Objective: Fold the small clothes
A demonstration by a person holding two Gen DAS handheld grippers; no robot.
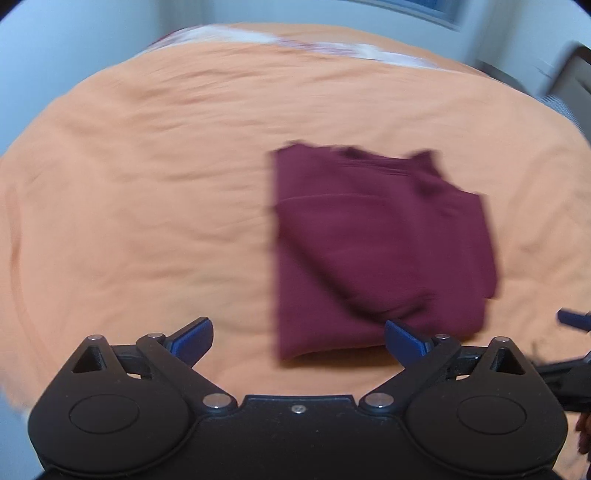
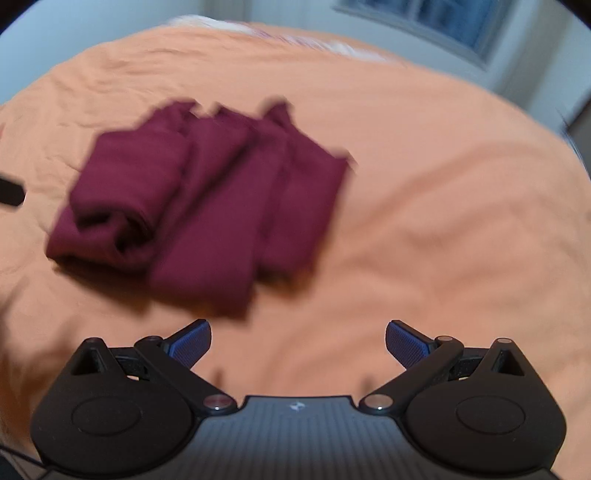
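A maroon garment (image 1: 376, 243) lies folded into a compact rectangle on the orange bedsheet (image 1: 147, 177). My left gripper (image 1: 298, 338) is open, pulled back above the sheet with the garment's near edge just ahead of its right finger. In the right wrist view the same garment (image 2: 199, 199) shows as stacked folded layers, ahead and to the left. My right gripper (image 2: 298, 339) is open over bare sheet (image 2: 424, 206), holding nothing. The right gripper's blue fingertip (image 1: 574, 319) pokes in at the left view's right edge. Both views are motion-blurred.
The orange sheet covers the whole bed. A white patterned cloth (image 1: 332, 46) lies along the far edge. Pale walls and a window (image 2: 443, 18) stand behind. A dark piece of the left gripper (image 2: 11, 192) shows at the left edge.
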